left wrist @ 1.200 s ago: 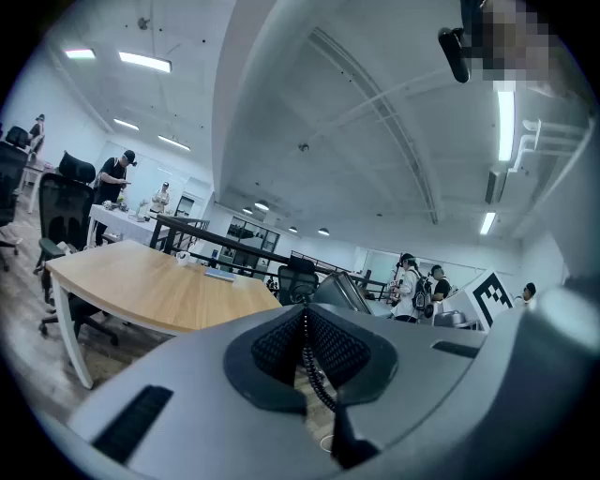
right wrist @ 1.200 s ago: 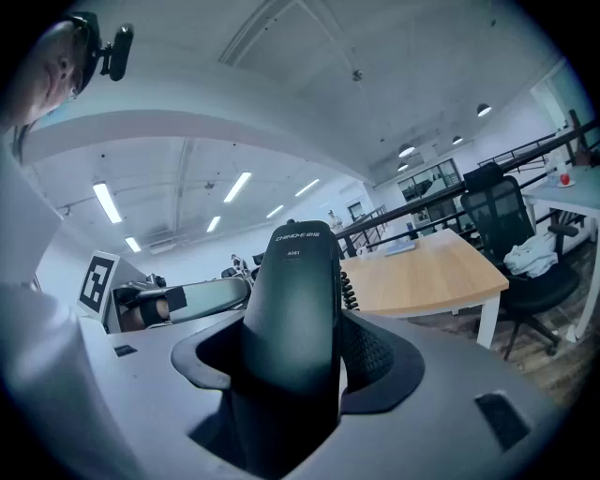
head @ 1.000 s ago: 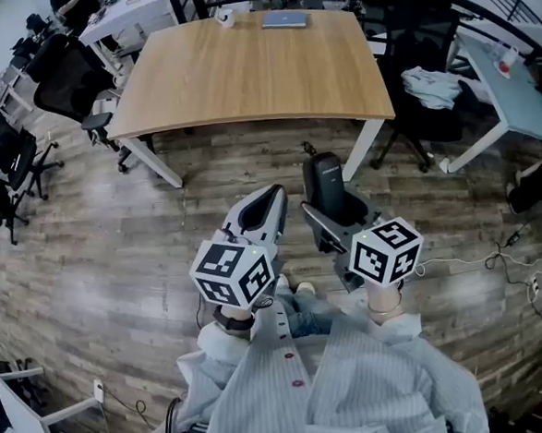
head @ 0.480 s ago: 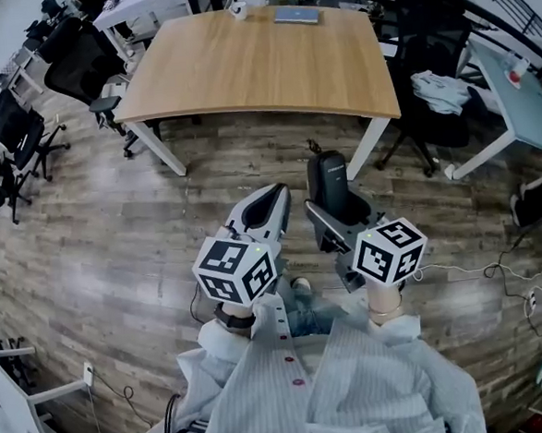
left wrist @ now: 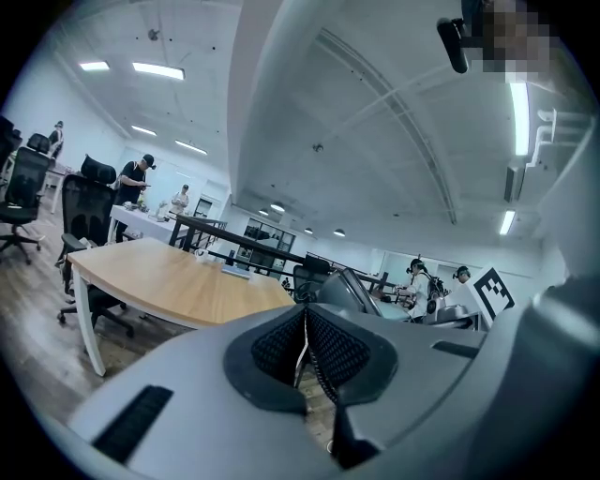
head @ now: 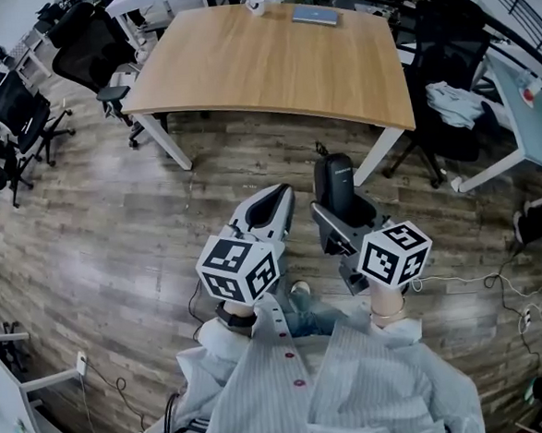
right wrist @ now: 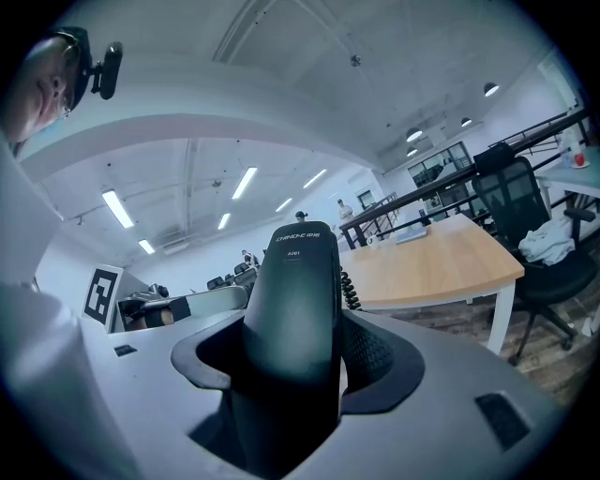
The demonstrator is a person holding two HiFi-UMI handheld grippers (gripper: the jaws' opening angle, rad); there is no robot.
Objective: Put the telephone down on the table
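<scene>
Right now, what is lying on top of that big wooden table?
Near the far edge of the table lie a flat grey-blue slab and a small white object; both are too small to identify. The telephone is not there: the right gripper holds it.

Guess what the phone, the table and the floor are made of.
The telephone looks like matte black plastic: smooth moulded shell, dull sheen. The table has a pale top with wood grain, solid or laminate, on white legs, probably painted metal. The floor shows grey-brown planks, wood or vinyl imitation.
</scene>
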